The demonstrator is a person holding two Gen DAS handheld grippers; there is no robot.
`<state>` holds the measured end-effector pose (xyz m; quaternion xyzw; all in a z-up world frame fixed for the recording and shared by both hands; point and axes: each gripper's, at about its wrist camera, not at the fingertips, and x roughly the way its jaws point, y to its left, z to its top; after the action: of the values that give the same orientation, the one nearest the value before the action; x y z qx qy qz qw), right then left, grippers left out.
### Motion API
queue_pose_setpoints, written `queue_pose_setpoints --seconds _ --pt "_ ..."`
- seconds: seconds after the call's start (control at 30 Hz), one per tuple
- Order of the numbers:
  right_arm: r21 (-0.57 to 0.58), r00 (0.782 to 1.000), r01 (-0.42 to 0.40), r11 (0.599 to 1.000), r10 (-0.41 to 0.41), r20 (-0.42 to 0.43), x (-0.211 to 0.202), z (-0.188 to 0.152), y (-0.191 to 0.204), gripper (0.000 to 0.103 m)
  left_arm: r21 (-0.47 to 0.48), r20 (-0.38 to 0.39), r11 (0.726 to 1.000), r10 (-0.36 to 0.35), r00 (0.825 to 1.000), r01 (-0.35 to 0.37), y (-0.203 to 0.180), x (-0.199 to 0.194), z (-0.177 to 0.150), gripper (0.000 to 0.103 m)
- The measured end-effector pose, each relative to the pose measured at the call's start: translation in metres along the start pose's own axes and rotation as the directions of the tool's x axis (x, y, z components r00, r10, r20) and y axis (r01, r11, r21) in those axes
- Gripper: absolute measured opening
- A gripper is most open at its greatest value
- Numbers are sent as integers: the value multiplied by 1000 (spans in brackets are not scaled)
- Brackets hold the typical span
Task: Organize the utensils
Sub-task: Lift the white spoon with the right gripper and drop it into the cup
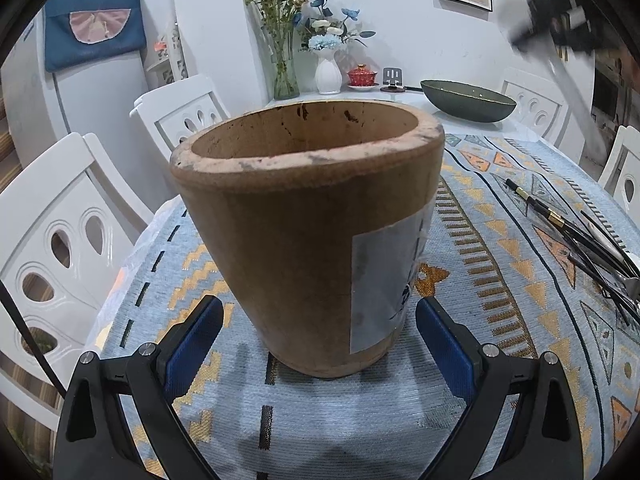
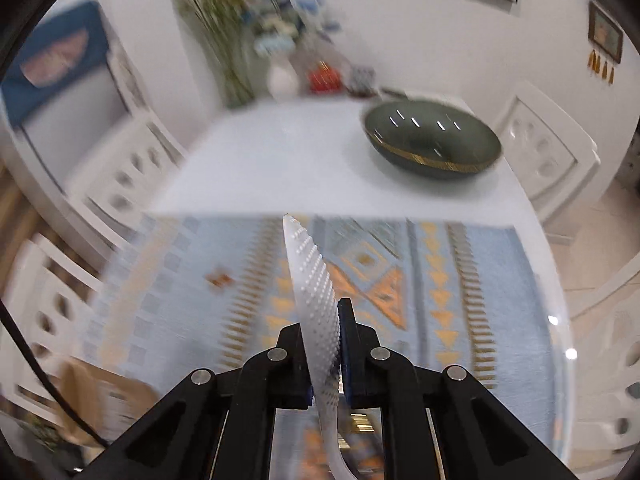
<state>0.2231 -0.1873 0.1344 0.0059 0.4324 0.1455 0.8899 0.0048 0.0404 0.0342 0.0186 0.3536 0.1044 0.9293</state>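
A brown cylindrical utensil holder (image 1: pixel 304 220) with a white label stands upright on the patterned cloth (image 1: pixel 500 240), empty inside as far as I can see. My left gripper (image 1: pixel 318 302) is open, its blue pads on either side of the holder's base without touching it. Black chopsticks (image 1: pixel 560 220) and other utensils lie in a heap at the right edge. My right gripper (image 2: pixel 322 316) is shut on a white dimpled rice paddle (image 2: pixel 310 272), held on edge high above the cloth (image 2: pixel 400 280). In the left wrist view that gripper (image 1: pixel 560 20) is a blur at the top right, with the paddle (image 1: pixel 572 96) hanging below it.
A dark green bowl (image 1: pixel 468 100) sits on the bare white table beyond the cloth, also the bowl (image 2: pixel 432 144) in the right view. Flower vases (image 1: pixel 326 72) and a red lidded cup (image 1: pixel 362 76) stand at the far wall. White chairs (image 1: pixel 60 240) surround the table.
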Motion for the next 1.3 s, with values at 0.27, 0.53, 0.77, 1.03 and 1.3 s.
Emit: queue_pose_setpoints --seconds 0.27,0.53,0.77,1.03,1.3 --pt "24 916 -381 924 374 145 -50 13 92 9 1 11 1000 3 1000 -3 -1 -2 1 97" --pt "-85 865 -486 870 492 93 -17 -2 175 9 1 8 1000 3 1000 -3 -1 -2 1 97" --pt "-89 851 -513 854 520 74 1 -10 179 9 5 3 1000 1 1000 -1 -2 -1 3 97" --pt "-182 879 -465 866 476 17 -1 -26 184 20 4 2 1000 1 1000 -1 -2 0 3 97" --pt "-172 901 -416 893 430 52 -32 -35 157 47 4 2 1000 1 1000 -1 -1 1 4 97"
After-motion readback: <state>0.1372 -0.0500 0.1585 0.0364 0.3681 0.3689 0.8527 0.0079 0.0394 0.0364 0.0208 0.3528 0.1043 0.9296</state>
